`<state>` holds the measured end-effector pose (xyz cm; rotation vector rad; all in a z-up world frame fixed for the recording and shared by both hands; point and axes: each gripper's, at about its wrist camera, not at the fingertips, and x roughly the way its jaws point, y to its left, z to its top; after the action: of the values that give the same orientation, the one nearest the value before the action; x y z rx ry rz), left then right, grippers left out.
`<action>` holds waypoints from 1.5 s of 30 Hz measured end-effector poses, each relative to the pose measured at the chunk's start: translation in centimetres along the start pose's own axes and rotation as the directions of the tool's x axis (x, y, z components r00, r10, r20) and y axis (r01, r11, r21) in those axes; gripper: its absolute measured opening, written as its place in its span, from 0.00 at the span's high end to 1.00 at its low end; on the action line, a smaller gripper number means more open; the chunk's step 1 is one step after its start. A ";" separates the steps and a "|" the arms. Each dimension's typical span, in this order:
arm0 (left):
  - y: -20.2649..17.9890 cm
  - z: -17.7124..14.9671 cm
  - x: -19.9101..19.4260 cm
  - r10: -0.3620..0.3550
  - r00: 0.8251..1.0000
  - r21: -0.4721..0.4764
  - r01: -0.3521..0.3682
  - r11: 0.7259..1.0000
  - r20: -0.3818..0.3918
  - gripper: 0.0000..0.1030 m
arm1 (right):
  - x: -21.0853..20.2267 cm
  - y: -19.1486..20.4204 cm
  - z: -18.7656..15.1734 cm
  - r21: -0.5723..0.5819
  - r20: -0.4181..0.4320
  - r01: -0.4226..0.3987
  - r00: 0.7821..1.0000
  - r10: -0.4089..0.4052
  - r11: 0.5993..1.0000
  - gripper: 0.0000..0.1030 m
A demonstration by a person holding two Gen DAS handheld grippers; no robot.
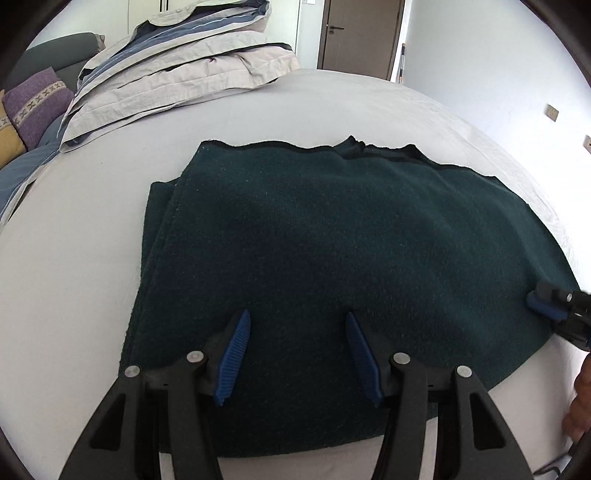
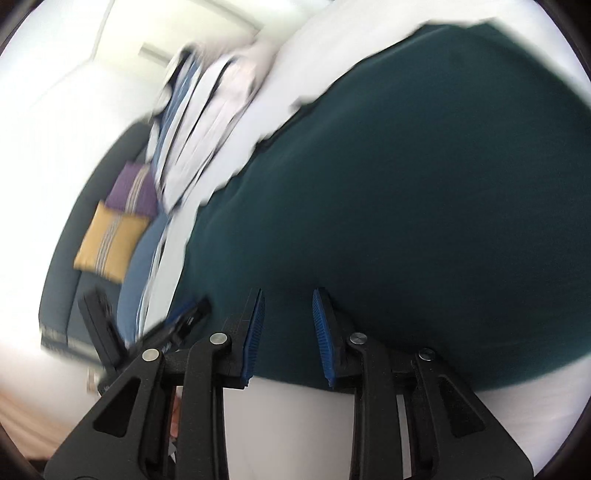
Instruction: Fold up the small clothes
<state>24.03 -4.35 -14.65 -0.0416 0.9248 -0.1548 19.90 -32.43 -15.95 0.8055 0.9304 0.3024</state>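
A dark green knitted garment (image 1: 332,258) lies folded flat on the pale bed sheet (image 1: 74,258). My left gripper (image 1: 297,315) hovers over its near edge, open, with a wide gap and nothing pinched between the blue pads (image 1: 232,354). My right gripper (image 1: 550,302) shows at the garment's right edge in the left wrist view. In the blurred right wrist view the right gripper (image 2: 288,291) stands over the garment (image 2: 406,203) at its near border, with a narrow gap between the pads and no cloth clamped. The left gripper (image 2: 181,317) appears there at the lower left.
A folded striped duvet (image 1: 177,66) is piled at the far left of the bed. Purple (image 1: 35,99) and yellow cushions lie on a grey sofa beyond it. A brown door (image 1: 358,33) stands in the far wall. Part of a hand (image 1: 580,398) shows at the right edge.
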 end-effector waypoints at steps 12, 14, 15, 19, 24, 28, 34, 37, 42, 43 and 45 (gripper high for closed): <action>-0.4 -0.3 0.0 0.015 1.000 0.013 -0.015 1.000 0.011 0.42 | -5.1 2.1 -0.3 0.011 0.094 -0.011 0.996 0.010 1.000 0.70; -0.4 -0.3 0.0 0.016 1.000 0.013 -0.016 1.000 0.011 0.42 | -3.2 4.4 -0.7 -0.032 0.042 -0.043 0.998 0.044 0.999 0.67; -0.4 -0.3 0.0 0.016 1.000 0.012 -0.016 1.000 0.011 0.42 | -2.3 5.0 -0.8 -0.043 0.013 -0.055 0.998 0.056 0.998 0.66; -0.4 -0.3 0.1 0.012 1.000 0.012 -0.012 1.000 0.013 0.42 | 2.1 6.7 -1.5 -0.067 -0.082 -0.043 0.996 0.037 0.997 0.63; -0.4 -0.3 0.2 0.006 1.000 0.012 -0.006 1.000 0.015 0.42 | 3.2 3.7 -2.1 0.023 -0.075 -0.066 0.995 0.067 0.998 0.65; -0.1 -0.3 -0.1 -0.016 1.000 0.002 0.016 1.000 0.022 0.42 | 1.7 1.9 -2.0 0.042 -0.038 -0.061 0.997 0.062 0.997 0.66; 2.5 -0.8 -1.4 -0.135 0.990 -0.068 0.137 0.988 0.046 0.43 | -3.1 -2.4 -1.2 0.130 0.063 -0.072 0.996 0.064 0.989 0.65; 4.0 -1.3 -2.3 -0.189 0.980 -0.094 0.194 0.976 0.062 0.43 | -6.0 -4.7 -0.6 0.180 0.130 -0.087 0.989 0.064 0.980 0.64; 7.2 -2.4 -3.3 -0.256 0.964 -0.169 0.265 0.949 0.078 0.43 | -11.6 -8.3 -0.7 0.239 0.221 -0.081 0.975 0.027 0.968 0.63; 7.7 -2.5 -3.6 -0.256 0.963 -0.182 0.268 0.946 0.085 0.43 | -12.4 -8.7 -0.8 0.245 0.232 -0.078 0.973 0.020 0.966 0.63; 8.5 -2.6 -4.4 -0.243 0.966 -0.212 0.257 0.943 0.089 0.43 | -14.3 -9.3 -0.9 0.250 0.257 -0.058 0.966 -0.008 0.966 0.59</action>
<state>20.28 4.76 -13.62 -0.3706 0.8690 -0.2840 9.89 -46.19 -14.50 1.0681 0.7226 0.0954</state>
